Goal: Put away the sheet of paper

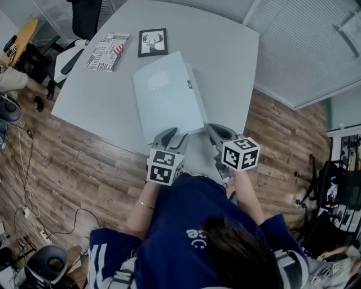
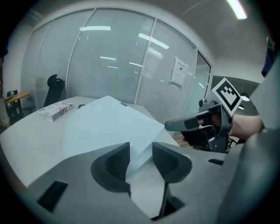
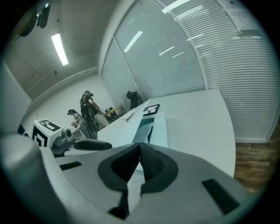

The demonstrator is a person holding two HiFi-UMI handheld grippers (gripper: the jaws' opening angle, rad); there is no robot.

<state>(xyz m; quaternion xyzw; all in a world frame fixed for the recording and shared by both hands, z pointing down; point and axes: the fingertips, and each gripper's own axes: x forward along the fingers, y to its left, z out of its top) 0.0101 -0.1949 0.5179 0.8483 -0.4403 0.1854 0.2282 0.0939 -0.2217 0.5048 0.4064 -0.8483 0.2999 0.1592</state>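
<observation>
A pale blue folder (image 1: 169, 96) lies on the grey table (image 1: 225, 62), with its near edge at the table's front. My right gripper (image 1: 217, 132) is at the folder's near right corner. In the right gripper view its jaws (image 3: 140, 151) are shut on the corner of the folder's cover (image 3: 131, 131), which slopes up over the teal inside (image 3: 146, 129). My left gripper (image 1: 169, 134) is at the near left corner. In the left gripper view it stands open (image 2: 141, 151), with the pale sheet's (image 2: 105, 127) corner in the gap and neither pad pressing on it.
A printed book (image 1: 107, 52) and a framed deer picture (image 1: 153, 42) lie at the table's far side. A black chair (image 1: 84, 17) stands behind it. Wooden floor with cables is at the left, and people (image 3: 87, 116) stand far off.
</observation>
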